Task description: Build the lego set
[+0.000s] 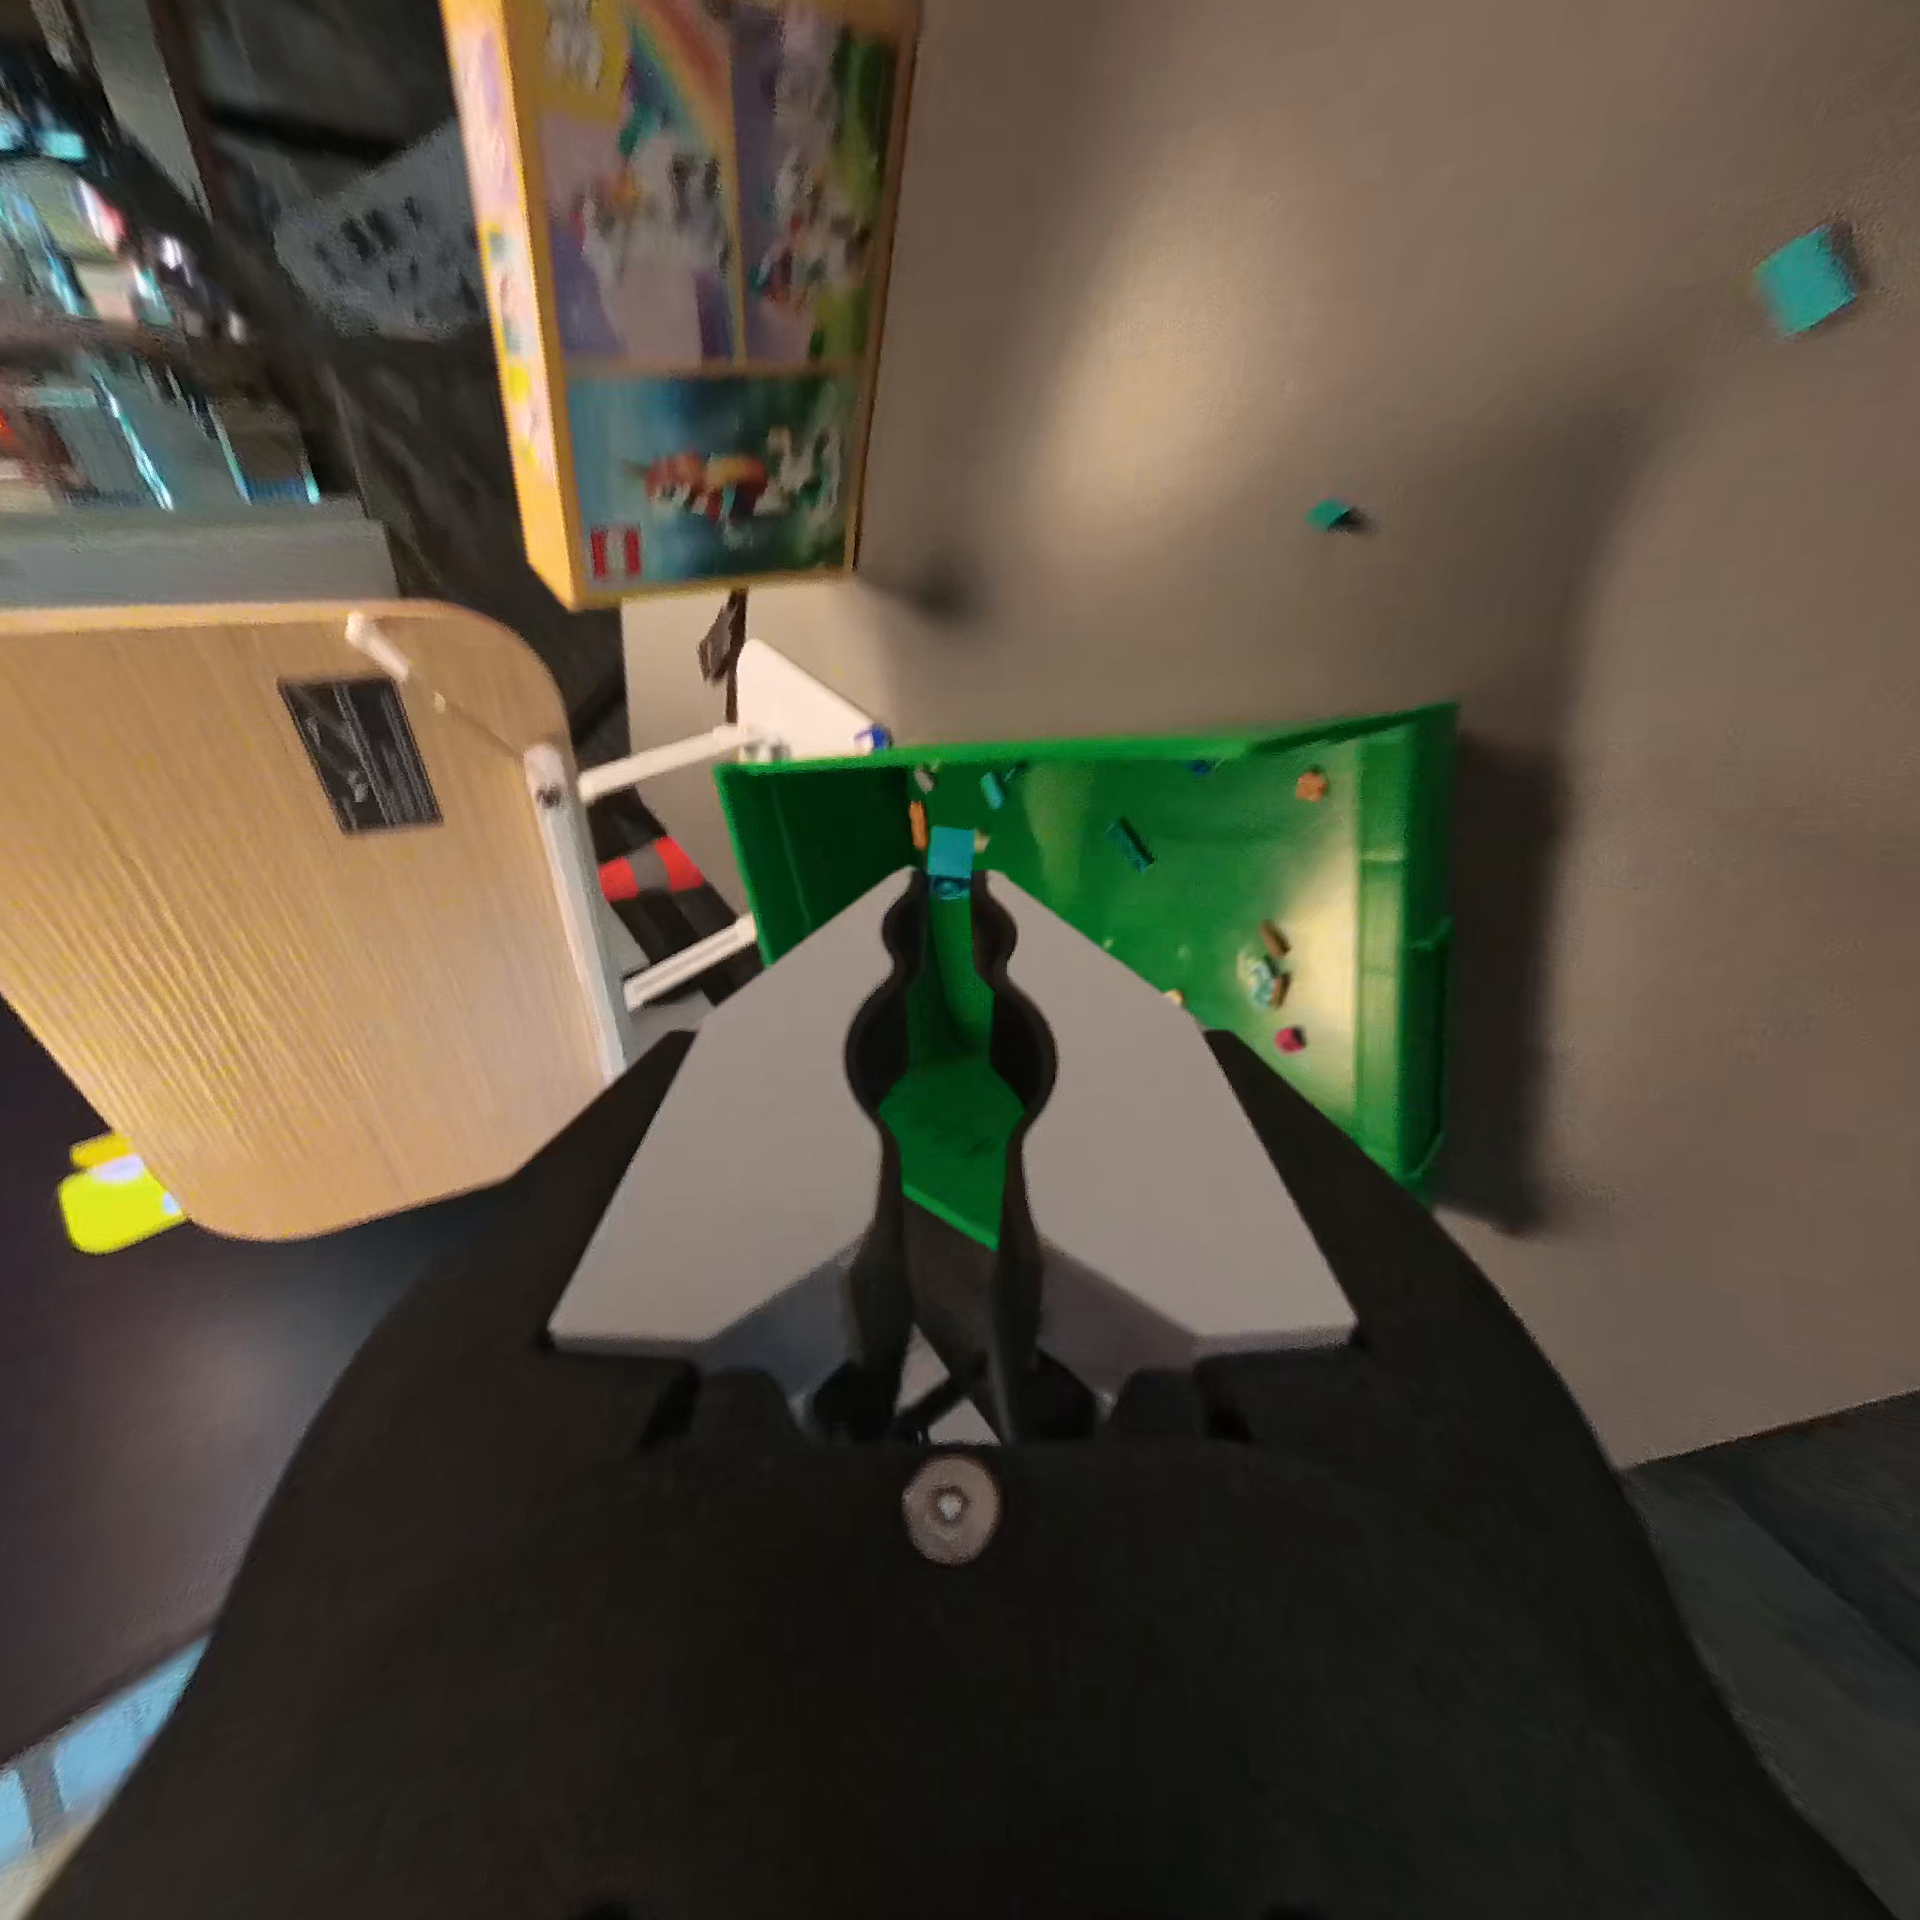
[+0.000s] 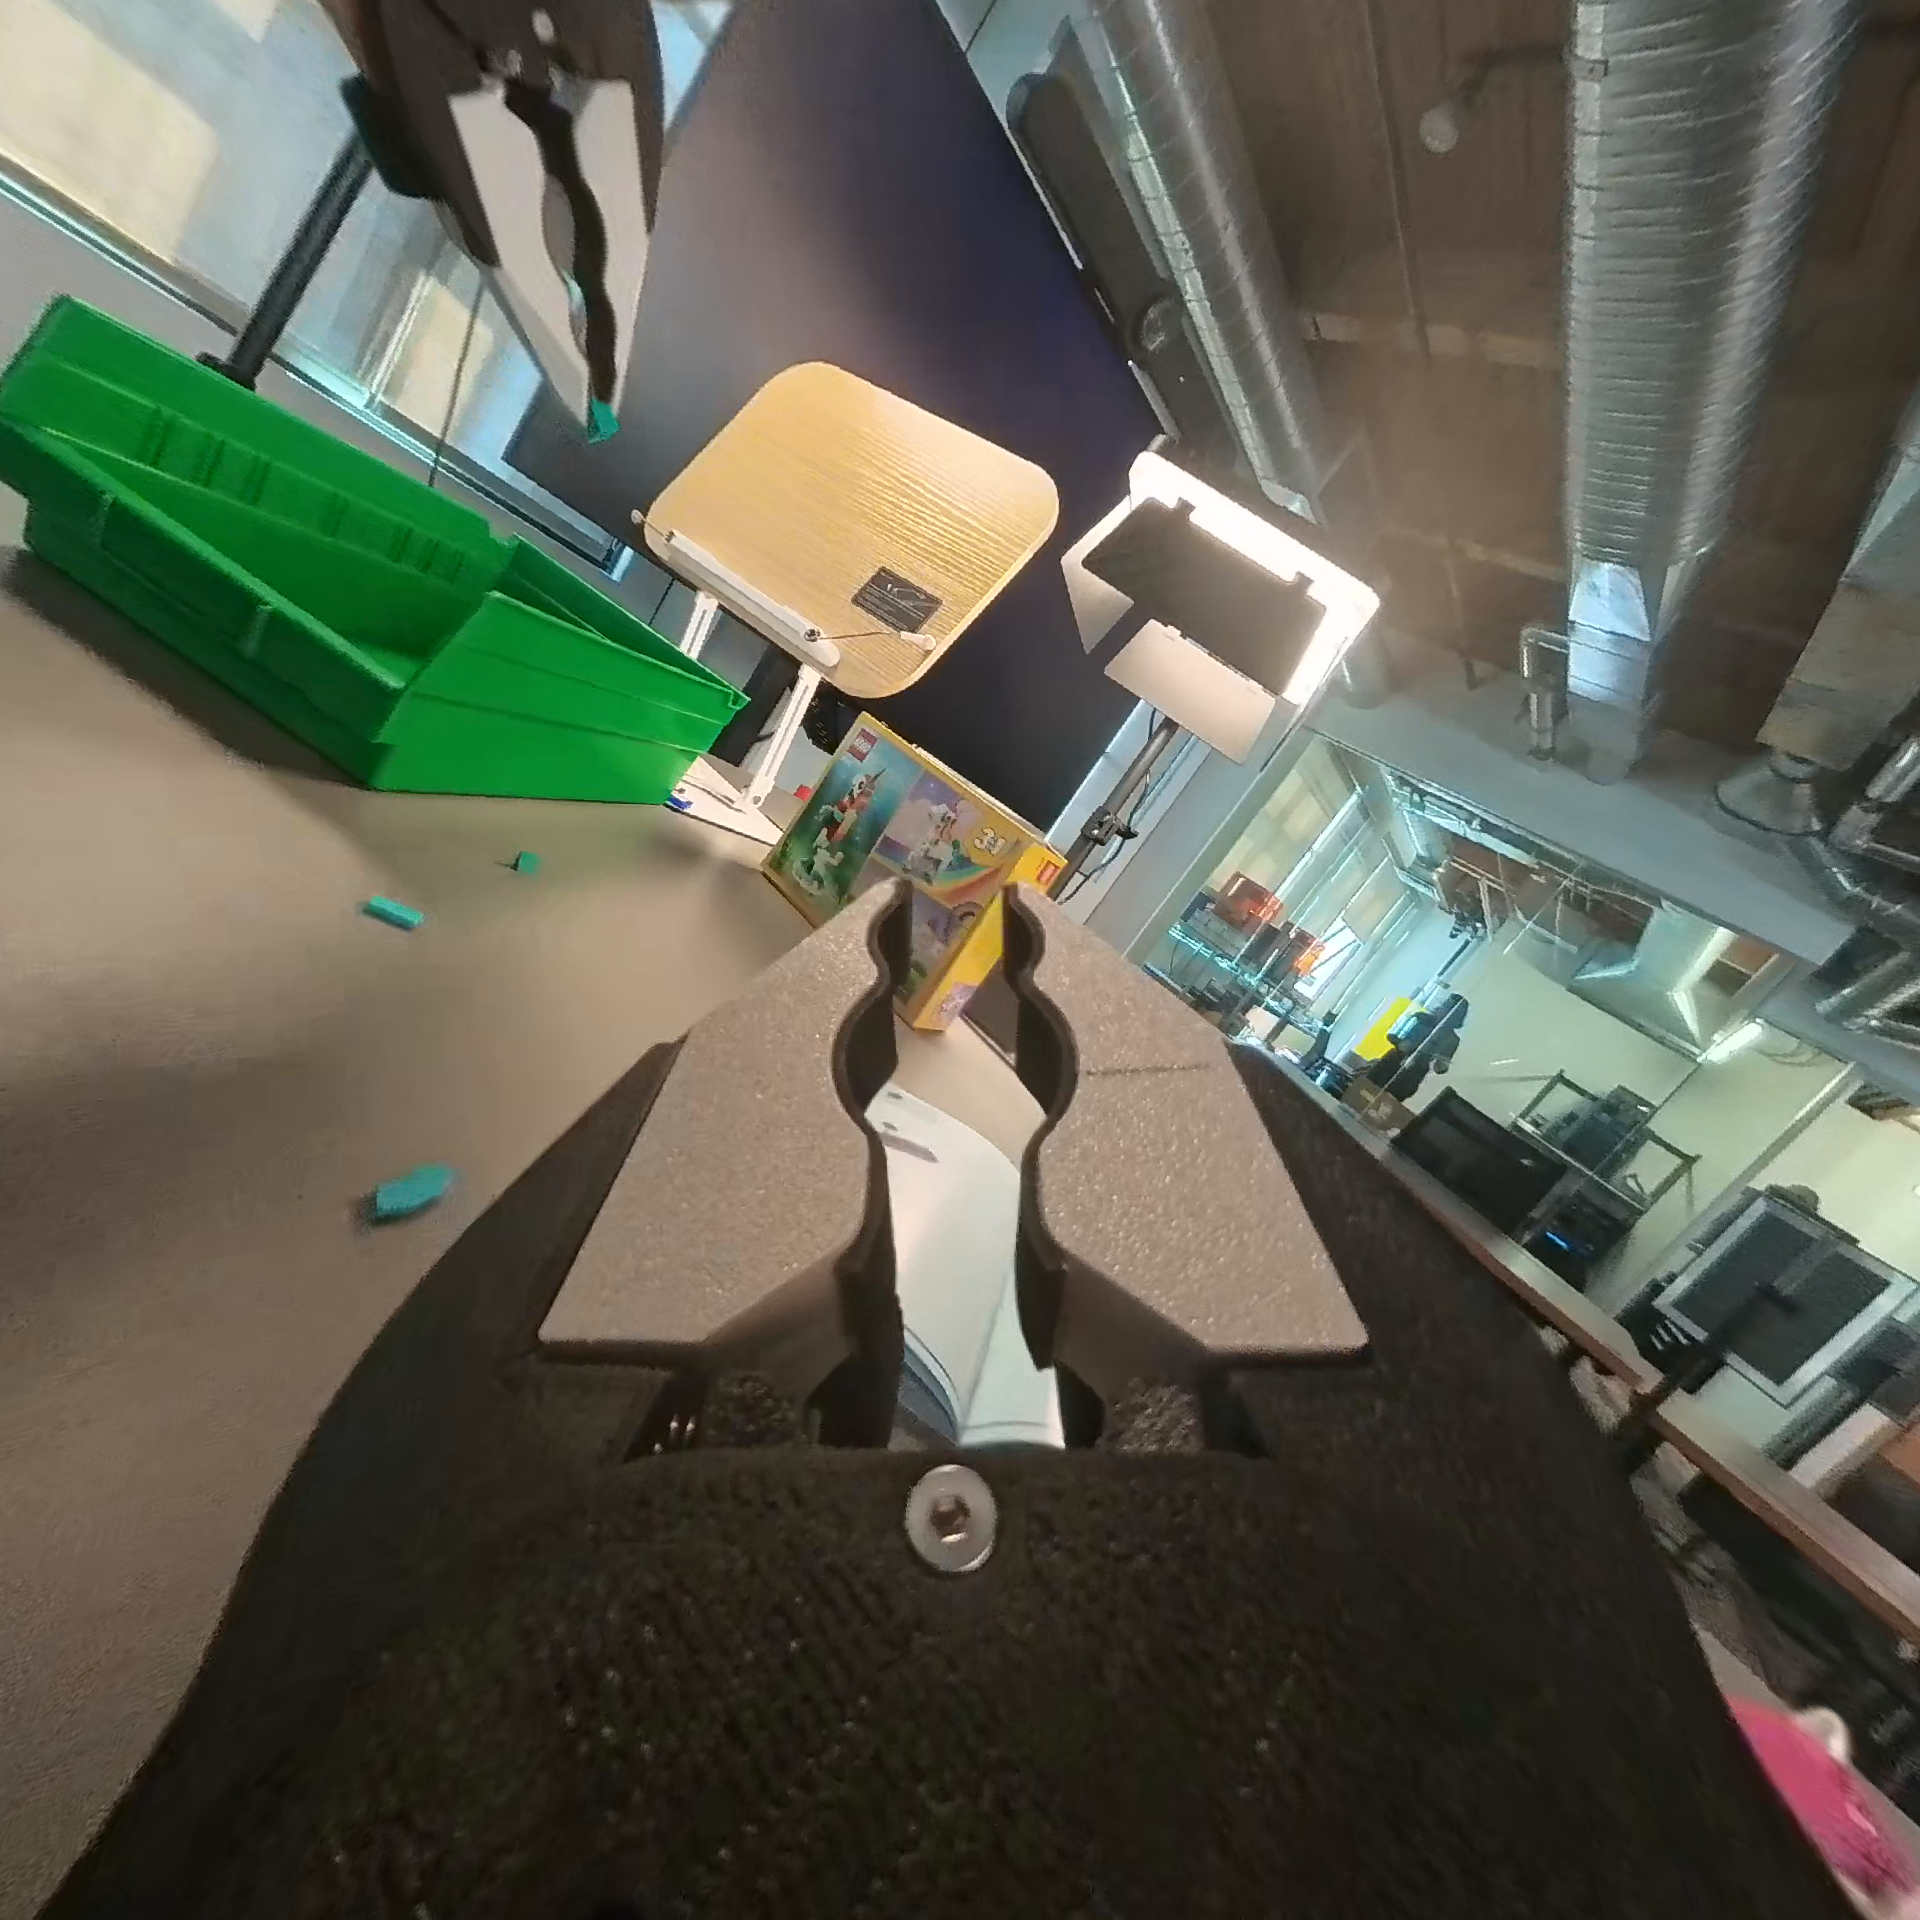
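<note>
My left gripper [image 1: 948, 873] is shut on a small teal brick [image 1: 948, 854] and holds it in the air over the green tray [image 1: 1392, 935], which holds several small loose bricks. In the right wrist view the left gripper [image 2: 597, 400] hangs at the top left with the teal brick [image 2: 601, 419] at its tip. My right gripper [image 2: 956, 904] is slightly open and empty, low over the grey table, pointing at the set's yellow box [image 2: 914, 831]. Teal pieces lie loose on the table [image 2: 410, 1192] [image 2: 393, 912] [image 2: 527, 861].
Stacked green trays [image 2: 312, 623] stand at the left. A wooden tilted stand [image 2: 852, 520] is behind the box. A white booklet [image 2: 935, 1195] lies under my right gripper. A lamp on a pole [image 2: 1216, 613] stands past the table's far edge. My hands' fingertips stand some 30 cm from each other.
</note>
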{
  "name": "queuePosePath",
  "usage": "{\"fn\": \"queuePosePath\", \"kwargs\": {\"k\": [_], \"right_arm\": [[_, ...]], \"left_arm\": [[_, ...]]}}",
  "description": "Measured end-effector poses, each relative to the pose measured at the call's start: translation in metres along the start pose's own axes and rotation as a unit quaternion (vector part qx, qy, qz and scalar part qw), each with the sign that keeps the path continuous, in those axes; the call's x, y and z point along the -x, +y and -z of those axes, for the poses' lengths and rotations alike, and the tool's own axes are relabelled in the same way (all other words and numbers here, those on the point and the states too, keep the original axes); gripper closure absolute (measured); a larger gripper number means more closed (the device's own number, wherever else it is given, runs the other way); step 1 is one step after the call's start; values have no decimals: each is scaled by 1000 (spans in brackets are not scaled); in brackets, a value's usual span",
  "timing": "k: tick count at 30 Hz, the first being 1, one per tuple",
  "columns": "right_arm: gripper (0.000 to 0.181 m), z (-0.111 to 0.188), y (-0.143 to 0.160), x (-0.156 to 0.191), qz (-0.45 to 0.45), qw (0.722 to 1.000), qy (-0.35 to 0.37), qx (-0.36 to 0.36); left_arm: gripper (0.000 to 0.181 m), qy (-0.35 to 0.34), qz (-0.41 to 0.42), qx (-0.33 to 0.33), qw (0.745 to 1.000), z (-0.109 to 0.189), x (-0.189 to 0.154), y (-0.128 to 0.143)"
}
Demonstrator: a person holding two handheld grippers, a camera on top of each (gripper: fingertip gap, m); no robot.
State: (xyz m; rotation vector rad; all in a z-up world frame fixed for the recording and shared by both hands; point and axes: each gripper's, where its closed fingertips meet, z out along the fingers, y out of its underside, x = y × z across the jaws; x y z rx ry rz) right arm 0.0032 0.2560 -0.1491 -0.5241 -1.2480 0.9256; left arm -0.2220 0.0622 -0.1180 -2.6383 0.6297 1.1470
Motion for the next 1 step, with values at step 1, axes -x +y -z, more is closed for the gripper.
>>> {"fn": "queuePosePath", "kwargs": {"k": [1], "right_arm": [[166,3,2,-3,2,1000,1,2]], "left_arm": [[174,5,-11,-11,1000,1,-10,-10]]}}
